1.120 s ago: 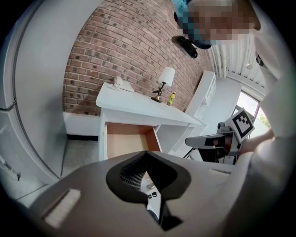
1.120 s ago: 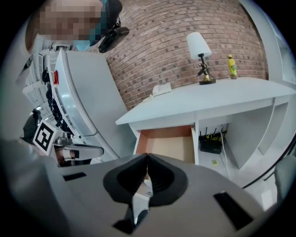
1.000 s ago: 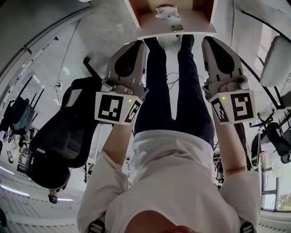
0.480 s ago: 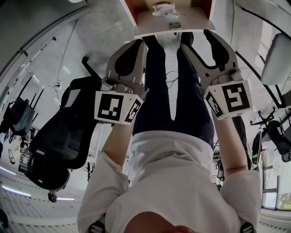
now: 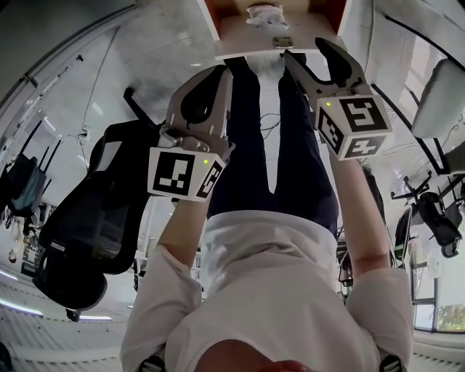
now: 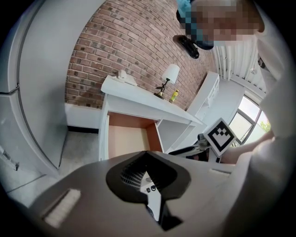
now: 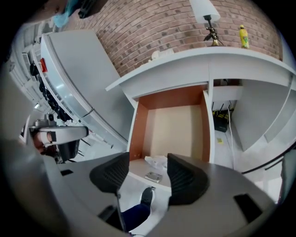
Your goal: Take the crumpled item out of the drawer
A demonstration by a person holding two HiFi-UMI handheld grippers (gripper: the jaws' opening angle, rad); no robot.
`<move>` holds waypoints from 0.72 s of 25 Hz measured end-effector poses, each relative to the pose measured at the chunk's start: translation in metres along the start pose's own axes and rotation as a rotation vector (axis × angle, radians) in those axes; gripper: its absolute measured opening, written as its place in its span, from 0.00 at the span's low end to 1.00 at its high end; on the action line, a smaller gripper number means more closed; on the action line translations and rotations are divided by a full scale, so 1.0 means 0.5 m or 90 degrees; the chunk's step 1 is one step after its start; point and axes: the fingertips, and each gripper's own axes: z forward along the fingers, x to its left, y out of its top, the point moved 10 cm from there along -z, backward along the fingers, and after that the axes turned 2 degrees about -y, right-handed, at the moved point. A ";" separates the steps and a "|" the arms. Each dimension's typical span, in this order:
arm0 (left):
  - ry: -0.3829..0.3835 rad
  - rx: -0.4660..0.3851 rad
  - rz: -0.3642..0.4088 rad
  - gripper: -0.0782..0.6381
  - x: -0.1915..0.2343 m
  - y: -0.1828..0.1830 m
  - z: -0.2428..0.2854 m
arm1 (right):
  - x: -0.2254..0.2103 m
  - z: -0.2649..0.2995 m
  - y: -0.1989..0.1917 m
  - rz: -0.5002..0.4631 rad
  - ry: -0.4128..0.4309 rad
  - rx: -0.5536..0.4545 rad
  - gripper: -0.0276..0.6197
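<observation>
R tongs (image 7: 148, 159): jaws spread wide, just been opening. Nothing betw. them. We see the item past the gap, untouched. Tips hang just before the drawer front.
L tongs (image 6: 147, 155): jaws pressed together, empty. Held back over our left leg, well short of the drawer.
Item (image 5: 265, 13): white crumpled lump in the open drawer (image 5: 243, 33), at its front, just behind the front panel and a bit left of the plate (image 5: 283, 43).
Item axis: long axis runs side to side, approx. along the drawer front. No clear end, so we can't tell which way it points.
Plate: small, metal, mid front panel.
Desk (image 7: 194, 62): white, over the drawer. Lamp (image 7: 203, 9) & yellow bottle (image 7: 243, 37) on top, brick wall behind.
Chair (image 5: 94, 218): black, at our left.
</observation>
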 end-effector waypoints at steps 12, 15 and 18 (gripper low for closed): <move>-0.007 0.008 -0.029 0.12 0.056 -0.003 -0.011 | -0.028 0.130 0.008 -0.041 0.005 0.121 0.44; -0.010 0.010 -0.031 0.12 0.070 0.001 -0.010 | -0.038 0.160 0.008 -0.057 -0.003 0.145 0.43; -0.010 0.014 -0.035 0.12 0.085 0.004 -0.010 | -0.045 0.191 0.002 -0.084 0.010 0.192 0.43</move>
